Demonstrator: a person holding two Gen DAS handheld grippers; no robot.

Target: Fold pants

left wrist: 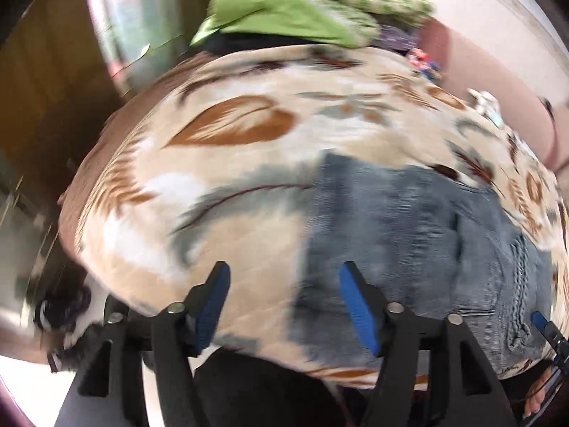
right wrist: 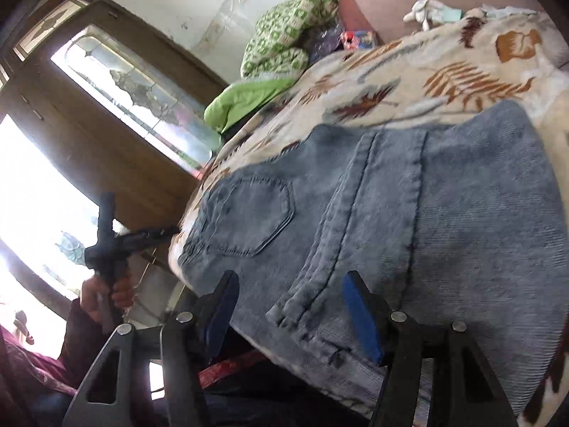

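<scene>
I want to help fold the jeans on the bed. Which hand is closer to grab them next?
Probably the right. The right gripper is open just over the near edge of the jeans. The left gripper is also open, but mostly over the leaf-print blanket, beside the jeans.

The pants point(right wrist: 409, 220) are pale blue, washed denim, lying folded flat on a leaf-printed bedspread point(right wrist: 444, 71) near the bed's near edge. A hexagonal back pocket point(right wrist: 250, 215) faces up, with a thick double-stitched seam point(right wrist: 355, 220) running beside it. In the blurred left wrist view they look like a squarish bundle, with what may be a braided cord point(left wrist: 519, 284) along one edge.
</scene>
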